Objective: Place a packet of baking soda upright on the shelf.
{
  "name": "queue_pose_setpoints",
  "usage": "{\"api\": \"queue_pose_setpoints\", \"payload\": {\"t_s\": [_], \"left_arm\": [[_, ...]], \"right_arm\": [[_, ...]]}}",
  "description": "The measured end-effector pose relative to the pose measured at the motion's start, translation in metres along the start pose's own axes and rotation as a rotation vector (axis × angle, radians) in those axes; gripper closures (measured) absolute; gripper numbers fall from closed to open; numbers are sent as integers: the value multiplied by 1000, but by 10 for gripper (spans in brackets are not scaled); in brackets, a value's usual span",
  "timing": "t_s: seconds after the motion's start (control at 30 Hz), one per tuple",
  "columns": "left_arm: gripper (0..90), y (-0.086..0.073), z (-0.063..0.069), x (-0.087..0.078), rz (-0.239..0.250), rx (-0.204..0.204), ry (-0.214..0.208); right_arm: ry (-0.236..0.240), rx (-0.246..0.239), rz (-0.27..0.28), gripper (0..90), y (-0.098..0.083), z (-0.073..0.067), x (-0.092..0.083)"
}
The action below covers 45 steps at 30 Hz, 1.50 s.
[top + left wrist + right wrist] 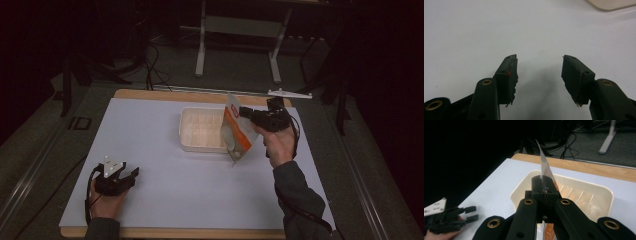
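- Dark floor with loose cables and the grey legs of a stand point(201, 45) lies beyond a wooden table point(165, 94) covered by a white sheet point(190, 190).
- On the far middle of that sheet stands a cream plastic tray point(197, 129), shallow and ribbed inside, its long side running across the table.
- Right gripper point(245, 112) is held up off the sheet by the person's right hand point(280, 142), at the tray's right end, with its jaws pointing left toward the tray.
- Its jaws are pressed together on the thin upper edge of an orange and white pouch point(235, 132); the right gripper view shows that edge point(545, 167) pinched between the pads and sticking up past them like a blade.
- Pouch hangs from the grip with its long axis steep, slightly tilted: top corner up toward the table's far edge, bottom corner down toward the person, just over the tray's near right corner. Whether that corner touches the sheet cannot be told.
- Its printed face looks left, over the tray.
- Left gripper point(131, 174) rests low at the near left of the sheet in the left hand point(105, 202), well apart from the tray, pointing right and a little away.
- In the left gripper view its jaws stand wide apart with nothing between them, bare white sheet beneath.
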<state>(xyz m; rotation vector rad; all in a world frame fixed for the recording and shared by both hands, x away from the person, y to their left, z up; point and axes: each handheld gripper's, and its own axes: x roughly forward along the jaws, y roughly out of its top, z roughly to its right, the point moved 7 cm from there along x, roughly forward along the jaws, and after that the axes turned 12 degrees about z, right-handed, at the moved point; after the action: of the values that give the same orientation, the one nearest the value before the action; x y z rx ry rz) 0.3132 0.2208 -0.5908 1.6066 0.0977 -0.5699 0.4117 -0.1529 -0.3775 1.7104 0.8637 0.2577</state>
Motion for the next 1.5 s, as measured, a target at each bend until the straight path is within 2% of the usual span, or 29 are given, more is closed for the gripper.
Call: {"api": "queue_pose_setpoints", "payload": {"t_s": [0.27,0.63,0.83,1.3,1.5], "left_arm": [[461,0,1,0,-2,0,-3],[461,0,0,1,-3,0,-3],[461,-1,0,1,-4,0,-2],[461,0,0,1,-3,0,-2],[461,0,0,1,-3,-1,-3]], "right_arm": [[-40,30,36,900,3,6,11],[-91,22,72,900,9,10,24],[-102,14,86,900,13,12,29],[-123,32,133,900,20,18,41],[-129,17,155,900,22,17,47]]}}
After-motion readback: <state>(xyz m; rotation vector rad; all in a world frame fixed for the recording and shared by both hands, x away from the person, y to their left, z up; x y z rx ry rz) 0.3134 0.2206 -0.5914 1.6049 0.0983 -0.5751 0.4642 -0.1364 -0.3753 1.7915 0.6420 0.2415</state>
